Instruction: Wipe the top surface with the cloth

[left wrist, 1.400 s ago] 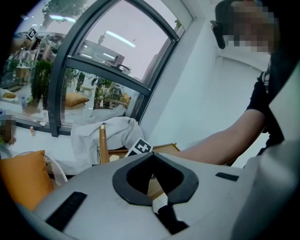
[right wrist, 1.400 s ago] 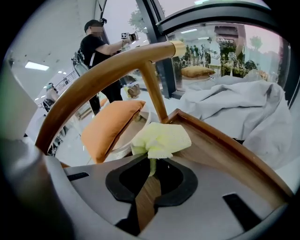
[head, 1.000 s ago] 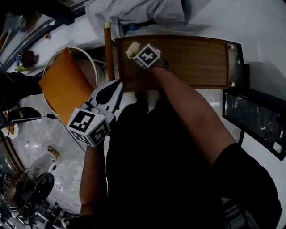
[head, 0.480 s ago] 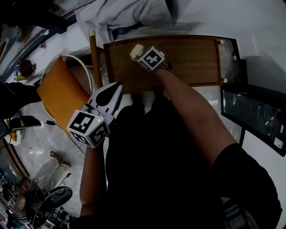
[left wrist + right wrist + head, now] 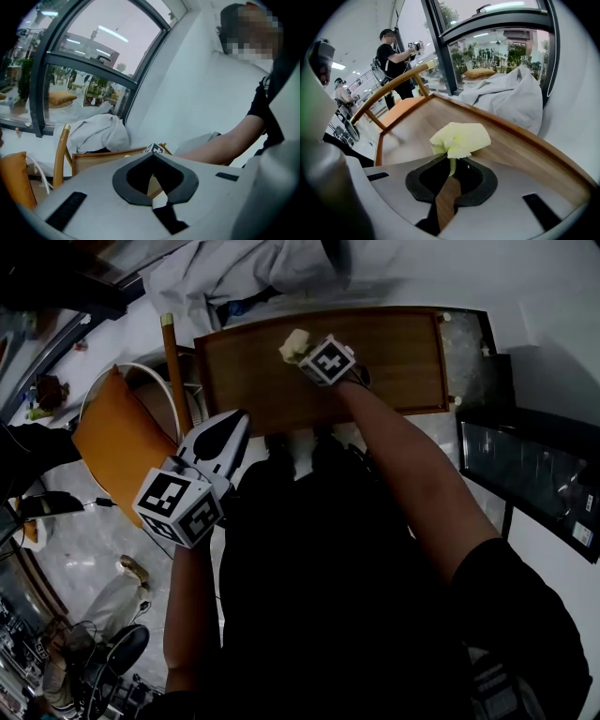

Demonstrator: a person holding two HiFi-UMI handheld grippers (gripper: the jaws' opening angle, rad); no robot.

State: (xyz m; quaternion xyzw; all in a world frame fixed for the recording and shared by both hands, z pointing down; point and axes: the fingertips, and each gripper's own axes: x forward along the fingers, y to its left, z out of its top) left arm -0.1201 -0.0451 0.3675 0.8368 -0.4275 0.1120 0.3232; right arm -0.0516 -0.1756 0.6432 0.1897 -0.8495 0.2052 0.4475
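- Table top (image 5: 394, 362): wooden, rimmed, runs from 11 to 1 o'clock in the head view. It is bare apart from the cloth, so nothing blocks a stroke.
- White fabric heap (image 5: 234, 277): at 11 o'clock, beyond the far rim and off the surface.
- Orange cushion (image 5: 112, 442): at 9 o'clock of the table, off the surface. Not part of the job.
- Left gripper (image 5: 234, 418): jaws together, nothing between them. It sits at 7 o'clock off the table's near-left corner, likely parked clear of the wiping arm.
- Right gripper (image 5: 452, 159): reaches over the near edge. Jaws are clamped tight on the cloth's bunched tail, so the wad fans out ahead of the tips as a pad.
- Cloth (image 5: 461, 139): yellow, left of centre on the top, at 11 o'clock of the right marker cube. It looks low on the wood, but I can't confirm contact.
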